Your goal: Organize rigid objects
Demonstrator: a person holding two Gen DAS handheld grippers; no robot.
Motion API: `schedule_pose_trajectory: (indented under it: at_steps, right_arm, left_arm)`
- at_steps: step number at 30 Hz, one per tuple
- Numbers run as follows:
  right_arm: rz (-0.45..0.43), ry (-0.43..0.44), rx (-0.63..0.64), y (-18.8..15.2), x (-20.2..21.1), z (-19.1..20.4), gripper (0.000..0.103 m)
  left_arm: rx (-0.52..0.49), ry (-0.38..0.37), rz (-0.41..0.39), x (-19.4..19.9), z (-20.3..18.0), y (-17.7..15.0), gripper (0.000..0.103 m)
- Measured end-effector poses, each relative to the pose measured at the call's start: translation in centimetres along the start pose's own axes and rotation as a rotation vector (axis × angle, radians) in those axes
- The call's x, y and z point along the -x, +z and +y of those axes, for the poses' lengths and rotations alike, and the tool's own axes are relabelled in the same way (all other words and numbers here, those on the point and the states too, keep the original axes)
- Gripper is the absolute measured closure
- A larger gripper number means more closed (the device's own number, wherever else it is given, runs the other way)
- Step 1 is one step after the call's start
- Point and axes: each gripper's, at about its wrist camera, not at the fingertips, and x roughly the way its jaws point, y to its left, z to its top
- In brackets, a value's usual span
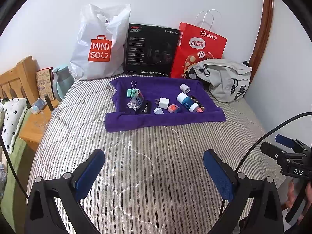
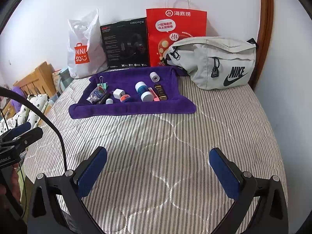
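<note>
Left wrist view is giving us a teal jug [image 1: 58, 81] and wooden nightstand [image 1: 37, 120] that the right wrist view is barely catching. We are holding the left gripper [image 1: 154, 160] and right gripper [image 2: 158, 159] spread wide, empty, over the striped quilt [image 2: 175, 146]. Small rigid items are lying on the purple towel [image 2: 132, 108], before bags against a white wall [image 2: 48, 9].

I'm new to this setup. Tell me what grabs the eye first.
The purple towel mid-bed, strewn with small items like a white charger and a binder clip. Behind it, a red bag and a grey Nike bag stand by the wall. Both grippers hover open in front.
</note>
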Motion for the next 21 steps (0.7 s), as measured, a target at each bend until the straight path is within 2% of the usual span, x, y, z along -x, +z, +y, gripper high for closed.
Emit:
schedule_pose_trajectory:
  at_steps: [21]
  right_arm:
    - [0.014, -0.004, 0.004, -0.18, -0.29, -0.05, 0.0]
  left_arm:
    - [-0.005, -0.01, 0.001, 0.11, -0.22, 0.09, 0.001]
